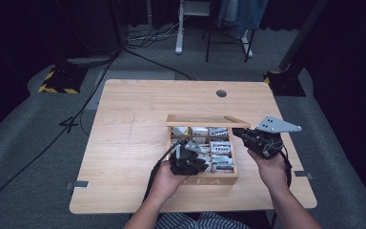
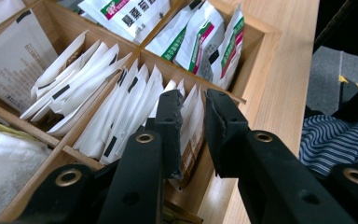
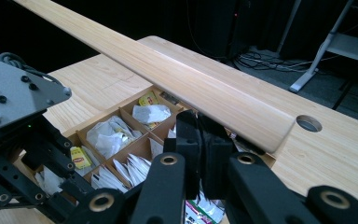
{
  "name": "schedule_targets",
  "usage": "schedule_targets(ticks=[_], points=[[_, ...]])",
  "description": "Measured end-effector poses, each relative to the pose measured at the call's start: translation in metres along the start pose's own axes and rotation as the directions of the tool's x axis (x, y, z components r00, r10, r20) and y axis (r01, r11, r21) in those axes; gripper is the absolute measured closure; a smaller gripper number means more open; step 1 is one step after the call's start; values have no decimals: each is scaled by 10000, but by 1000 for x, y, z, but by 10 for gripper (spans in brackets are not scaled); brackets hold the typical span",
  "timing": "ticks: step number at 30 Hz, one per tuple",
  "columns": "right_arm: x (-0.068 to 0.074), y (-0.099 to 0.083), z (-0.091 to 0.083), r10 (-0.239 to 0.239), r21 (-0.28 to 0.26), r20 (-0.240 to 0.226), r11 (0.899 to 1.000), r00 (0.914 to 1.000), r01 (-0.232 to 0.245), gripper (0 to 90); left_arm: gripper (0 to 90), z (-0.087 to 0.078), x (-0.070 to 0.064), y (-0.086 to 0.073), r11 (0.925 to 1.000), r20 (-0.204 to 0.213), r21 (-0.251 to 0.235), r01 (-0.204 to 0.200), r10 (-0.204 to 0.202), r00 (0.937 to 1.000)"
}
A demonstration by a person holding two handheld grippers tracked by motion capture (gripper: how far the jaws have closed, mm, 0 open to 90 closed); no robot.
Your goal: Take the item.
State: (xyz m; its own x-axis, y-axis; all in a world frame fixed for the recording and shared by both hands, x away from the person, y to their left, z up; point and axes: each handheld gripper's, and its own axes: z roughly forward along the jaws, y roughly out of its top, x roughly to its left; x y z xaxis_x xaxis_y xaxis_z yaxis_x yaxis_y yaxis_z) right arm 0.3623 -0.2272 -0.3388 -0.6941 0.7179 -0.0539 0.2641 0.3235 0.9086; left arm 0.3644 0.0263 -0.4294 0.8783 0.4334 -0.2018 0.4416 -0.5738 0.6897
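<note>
Here my light wooden table [image 1: 124, 143] stands on grey carpet [image 1: 24, 143]; left gripper [image 2: 193, 135] fingers spread over the tea box's [image 1: 209, 180] sachets [image 2: 135, 102], right gripper [image 3: 200, 140] fingers pressed together by its raised lid [image 3: 168, 79].

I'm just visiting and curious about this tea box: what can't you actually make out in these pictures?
- High view: the left gripper and hand cover the wooden tea box's near-left compartments.
- Left gripper view: print on the white tea sachets is too small to read; the picture's edges cut off the outer compartments.
- Right gripper view: the right gripper hides what, if anything, it pinches; the raised lid blocks the table behind it.
</note>
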Motion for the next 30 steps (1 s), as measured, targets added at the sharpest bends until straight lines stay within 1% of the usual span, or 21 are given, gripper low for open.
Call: schedule_targets(ticks=[1, 4, 5, 8, 9, 10, 11, 14, 15, 18, 20, 22, 23, 24, 25, 28, 29, 30], points=[[0, 0, 0, -3, 1, 1, 10000, 10000, 3, 874, 767, 0, 0, 0, 9998, -28, 175, -60, 61, 10000], [0, 0, 0, -5, 4, 12, 10000, 10000, 5, 874, 773, 2, -2, 0, 9995, -136, 308, -67, 72, 9999], [0, 0, 0, -5, 4, 8, 10000, 10000, 5, 874, 773, 2, -1, 0, 9991, -126, 425, -54, 59, 9999], [0, 0, 0, -13, 4, 5, 10000, 10000, 13, 872, 776, 3, -1, -1, 9987, -135, 518, 8, -1, 9999], [0, 0, 0, -14, 0, 2, 10000, 10000, 14, 872, 780, 5, -2, 0, 9974, -222, 715, -48, 64, 9997], [0, 0, 0, -12, -3, -5, 10000, 10000, 12, 871, 784, 5, -2, 0, 9968, -265, 787, -150, 172, 9995], [0, 0, 0, -13, -3, -4, 10000, 10000, 13, 872, 788, 6, -3, 1, 9964, -295, 841, -115, 140, 9995], [0, 0, 0, -9, 8, 1, 10000, 10000, 9, 871, 793, 7, -2, 1, 9960, -292, 883, -126, 152, 9995], [0, 0, 0, -20, -1, -10, 10000, 10000, 20, 871, 793, 7, -2, 0, 9957, -290, 925, 8, 18, 9996], [0, 0, 0, -9, 3, 1, 10000, 10000, 9, 870, 793, 7, -1, 0, 9954, -233, 955, 13, 9, 9997], [0, 0, 0, -14, 0, -1, 10000, 10000, 14, 869, 797, 8, -1, 0, 9950, -251, 995, -77, 102, 9996], [0, 0, 0, -16, -2, 0, 10000, 10000, 16, 869, 829, 8, -2, 1, 9924, -321, 1212, -225, 266, 9991], [0, 0, 0, -33, -10, -1, 10000, 10000, 33, 869, 846, 9, -3, 1, 9918, -309, 1231, -354, 395, 9987], [0, 0, 0, -35, -9, -3, 10000, 10000, 35, 869, 867, 9, -3, 1, 9918, -309, 1231, -354, 395, 9987], [0, 0, 0, -61, -10, -4, 10000, 10000, 61, 869, 881, 10, -5, 1, 9907, -324, 1280, -463, 508, 9982], [0, 0, 0, -64, 0, 1, 10000, 10000, 64, 869, 891, 9, -5, 1, 9908, -296, 1243, -539, 580, 9979], [0, 0, 0, -69, 4, 1, 10000, 10000, 69, 869, 893, 9, -6, 1, 9917, -310, 1140, -600, 640, 9975], [0, 0, 0, -70, 5, 4, 10000, 10000, 70, 869, 894, 8, -6, 2, 9927, -304, 1052, -582, 617, 9976]])
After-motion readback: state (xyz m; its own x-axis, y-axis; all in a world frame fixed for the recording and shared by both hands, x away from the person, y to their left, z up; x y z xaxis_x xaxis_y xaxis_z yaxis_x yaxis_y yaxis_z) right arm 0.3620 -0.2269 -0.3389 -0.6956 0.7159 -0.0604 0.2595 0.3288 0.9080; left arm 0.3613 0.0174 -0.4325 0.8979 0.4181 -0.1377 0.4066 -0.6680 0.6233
